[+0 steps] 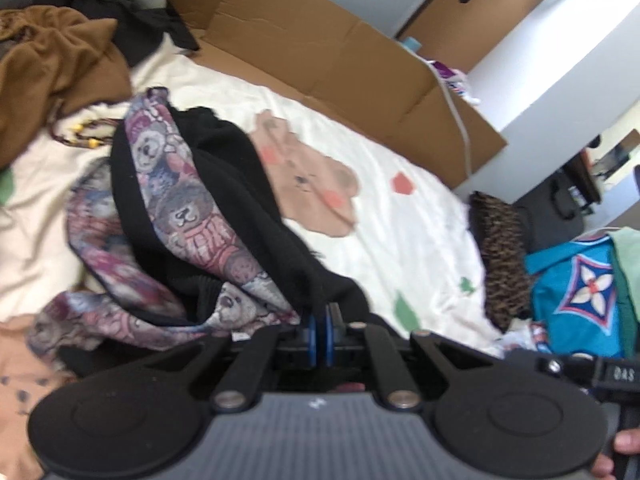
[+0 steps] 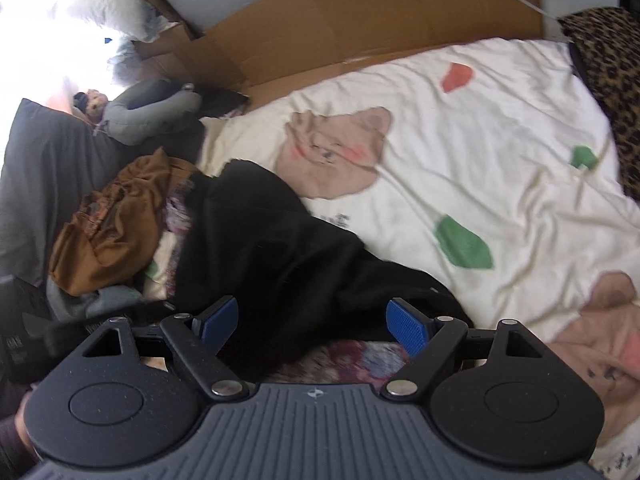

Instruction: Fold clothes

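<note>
Two grippers are in my views. My left gripper (image 1: pixel 320 334) has its blue pads pinched together on the edge of the black garment with a bear-print lining (image 1: pixel 192 216), lying crumpled on the cream bear-print bedsheet (image 1: pixel 400 240). My right gripper (image 2: pixel 312 326) hangs wide apart over the same cloth, holding nothing. Bare sheet stretches toward the flattened brown cardboard (image 1: pixel 320 48); a brown garment (image 1: pixel 52 64) crowds the far corner.
</note>
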Action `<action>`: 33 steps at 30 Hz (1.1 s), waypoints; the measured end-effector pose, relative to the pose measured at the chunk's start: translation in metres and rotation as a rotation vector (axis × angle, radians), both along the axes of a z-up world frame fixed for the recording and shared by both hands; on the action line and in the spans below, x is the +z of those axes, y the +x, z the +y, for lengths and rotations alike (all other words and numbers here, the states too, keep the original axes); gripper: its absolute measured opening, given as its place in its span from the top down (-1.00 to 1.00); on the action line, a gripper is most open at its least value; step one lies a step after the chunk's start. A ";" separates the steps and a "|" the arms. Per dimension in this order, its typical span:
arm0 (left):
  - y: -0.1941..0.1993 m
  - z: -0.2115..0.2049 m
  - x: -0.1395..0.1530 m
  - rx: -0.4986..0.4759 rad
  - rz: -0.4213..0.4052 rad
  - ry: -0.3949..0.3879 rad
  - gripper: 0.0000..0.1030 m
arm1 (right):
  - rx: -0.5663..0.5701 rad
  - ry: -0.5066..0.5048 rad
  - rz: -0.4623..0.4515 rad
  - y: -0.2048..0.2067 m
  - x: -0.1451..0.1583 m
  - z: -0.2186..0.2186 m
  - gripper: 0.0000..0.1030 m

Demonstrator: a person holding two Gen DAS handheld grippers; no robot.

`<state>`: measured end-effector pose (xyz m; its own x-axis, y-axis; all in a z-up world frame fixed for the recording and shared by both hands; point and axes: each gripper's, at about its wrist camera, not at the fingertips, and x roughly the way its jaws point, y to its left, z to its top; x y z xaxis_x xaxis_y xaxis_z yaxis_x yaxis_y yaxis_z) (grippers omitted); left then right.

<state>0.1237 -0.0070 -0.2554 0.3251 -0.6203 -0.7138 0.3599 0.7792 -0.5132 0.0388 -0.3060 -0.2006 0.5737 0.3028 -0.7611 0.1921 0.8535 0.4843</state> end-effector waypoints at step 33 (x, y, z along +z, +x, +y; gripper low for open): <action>-0.043 -0.033 -0.012 -0.229 0.097 -0.029 0.90 | 0.222 -0.107 0.290 0.070 -0.036 0.044 0.93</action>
<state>0.0805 -0.0402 -0.2672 0.1045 -0.6910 -0.7153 0.4739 0.6669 -0.5750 0.1083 -0.2622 -0.2362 0.2594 0.3052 -0.9163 0.1132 0.9326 0.3427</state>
